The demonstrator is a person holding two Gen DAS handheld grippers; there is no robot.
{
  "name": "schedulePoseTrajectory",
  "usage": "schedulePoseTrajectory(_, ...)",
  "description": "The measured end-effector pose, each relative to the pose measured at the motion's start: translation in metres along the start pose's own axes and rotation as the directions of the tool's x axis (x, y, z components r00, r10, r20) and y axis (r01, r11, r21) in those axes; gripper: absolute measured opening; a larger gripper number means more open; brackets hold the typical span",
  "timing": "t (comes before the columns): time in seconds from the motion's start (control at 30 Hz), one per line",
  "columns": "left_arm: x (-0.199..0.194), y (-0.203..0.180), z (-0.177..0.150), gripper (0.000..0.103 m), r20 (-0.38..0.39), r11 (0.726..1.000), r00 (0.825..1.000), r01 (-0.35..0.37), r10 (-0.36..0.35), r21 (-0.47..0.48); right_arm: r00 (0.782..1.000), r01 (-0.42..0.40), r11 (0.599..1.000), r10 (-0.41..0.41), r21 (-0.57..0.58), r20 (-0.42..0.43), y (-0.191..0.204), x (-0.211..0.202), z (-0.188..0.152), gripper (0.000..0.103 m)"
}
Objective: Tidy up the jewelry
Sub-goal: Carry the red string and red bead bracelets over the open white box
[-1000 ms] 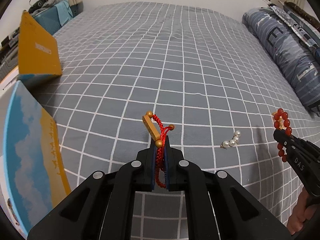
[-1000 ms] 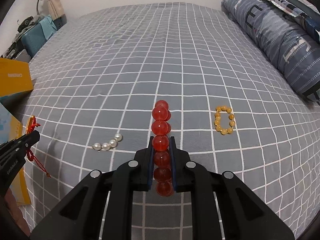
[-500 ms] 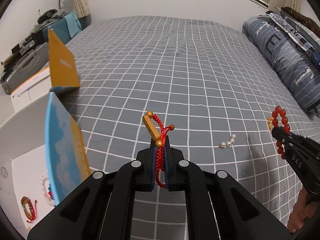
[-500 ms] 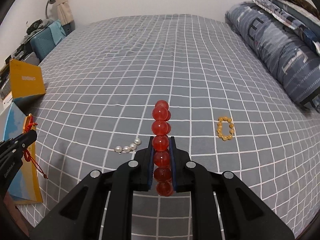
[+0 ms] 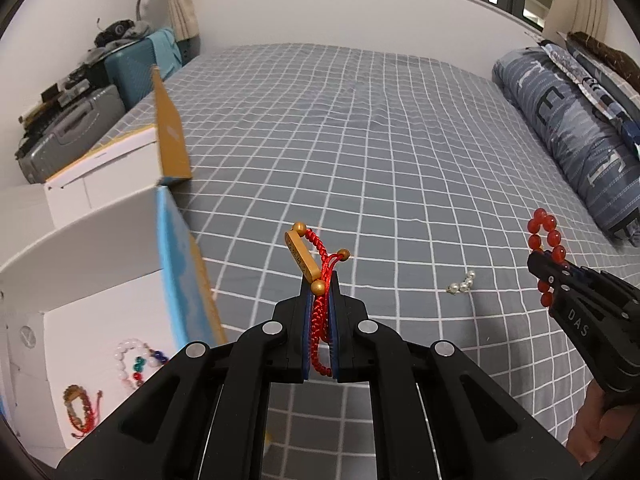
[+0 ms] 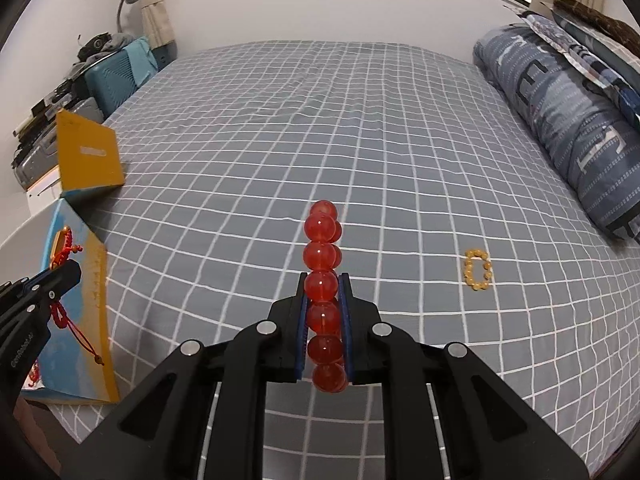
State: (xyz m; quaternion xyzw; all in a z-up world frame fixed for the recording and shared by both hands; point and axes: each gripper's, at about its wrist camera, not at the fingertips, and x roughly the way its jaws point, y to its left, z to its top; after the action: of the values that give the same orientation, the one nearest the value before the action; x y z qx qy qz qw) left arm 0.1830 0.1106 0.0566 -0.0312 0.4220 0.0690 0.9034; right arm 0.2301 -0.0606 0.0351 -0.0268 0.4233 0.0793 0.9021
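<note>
I'm mid-carry. The box [image 5: 80,320] sits at the bed's left edge, jewelry already inside. Right of it my left claw [image 5: 320,300] grips the cord bracelet [image 5: 316,280]; farther right, my right claw [image 6: 323,312] clamps the red beads [image 6: 320,256] — next, lower each over the box and release.

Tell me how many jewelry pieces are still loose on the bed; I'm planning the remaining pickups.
2: a pearl strand right of the left gripper, and a yellow bead bracelet right of the right gripper. The grippers may hide others.
</note>
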Motion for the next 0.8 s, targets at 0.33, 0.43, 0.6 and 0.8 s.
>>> schedulePoseTrajectory(0.33, -0.032, 0.039, -0.001, 0.006, 0.027, 0.999, 0.999, -0.028, 0.029, -0.044, 0.999, -0.039, 0.998, 0.039, -0.056, 0.010, 0.047, -0.017, 0.007, 0.013)
schedulePoseTrajectory(0.43, -0.038, 0.053, -0.003, 0.006, 0.024, 0.997, 0.999, -0.046, 0.048, -0.058, 0.998, -0.052, 0.996, 0.053, -0.078, 0.013, 0.065, -0.020, 0.009, 0.013)
schedulePoseTrajectory(0.6, -0.043, 0.081, -0.009, 0.006, 0.017, 0.991, 0.996, -0.090, 0.092, -0.099, 0.997, -0.077, 0.991, 0.079, -0.106, 0.013, 0.094, -0.024, 0.011, 0.013)
schedulePoseTrajectory(0.8, -0.046, 0.122, -0.017, 0.006, -0.003, 0.979, 0.992, -0.124, 0.125, -0.161, 0.994, -0.110, 0.982, 0.113, -0.151, 0.008, 0.137, -0.029, 0.011, 0.013)
